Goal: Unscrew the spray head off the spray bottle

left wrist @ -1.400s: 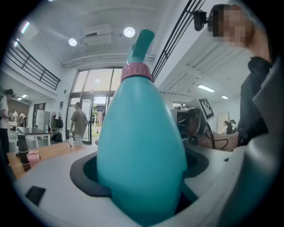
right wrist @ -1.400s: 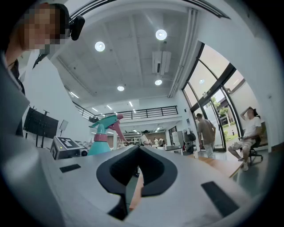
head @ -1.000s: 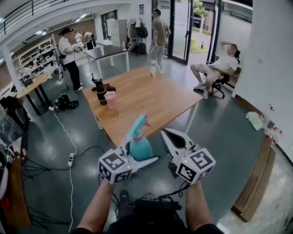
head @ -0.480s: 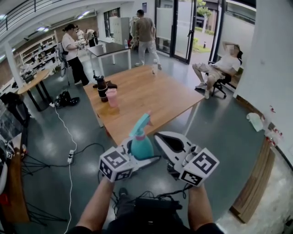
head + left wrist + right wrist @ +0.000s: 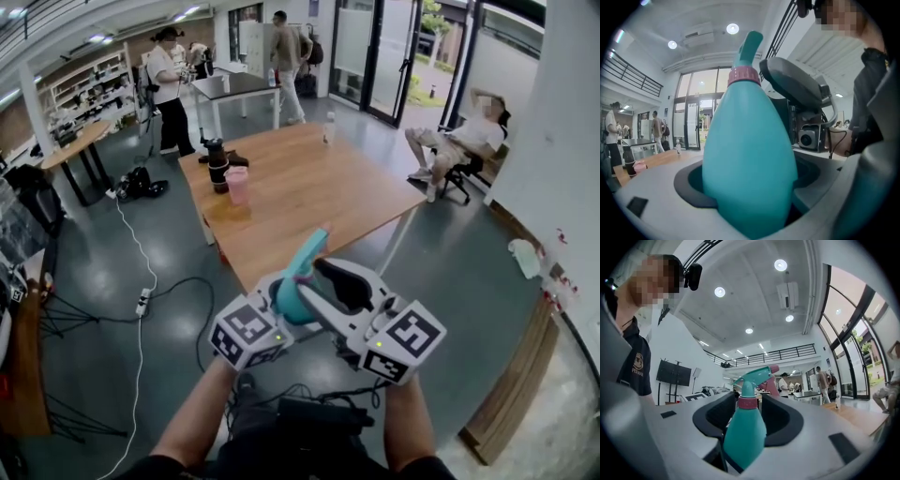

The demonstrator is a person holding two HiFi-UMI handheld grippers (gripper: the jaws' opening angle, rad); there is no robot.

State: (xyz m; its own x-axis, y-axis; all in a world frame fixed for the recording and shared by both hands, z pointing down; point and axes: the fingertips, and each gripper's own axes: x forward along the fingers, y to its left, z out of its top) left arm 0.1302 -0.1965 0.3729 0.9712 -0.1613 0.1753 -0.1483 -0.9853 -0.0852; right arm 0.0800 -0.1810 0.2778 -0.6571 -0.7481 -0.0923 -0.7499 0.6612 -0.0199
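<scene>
The wooden table stood on the far side. Nearer, the left gripper was closed on the body of the teal spray bottle and held it in the air, leaning to the far right. The right gripper was opening wide. Its jaws stood on both sides of the bottle below the spray head, with gaps beside the pink collar.

Pink cup beside dark flask on wooden table

teal spray bottle, pink collar, tan table
</scene>
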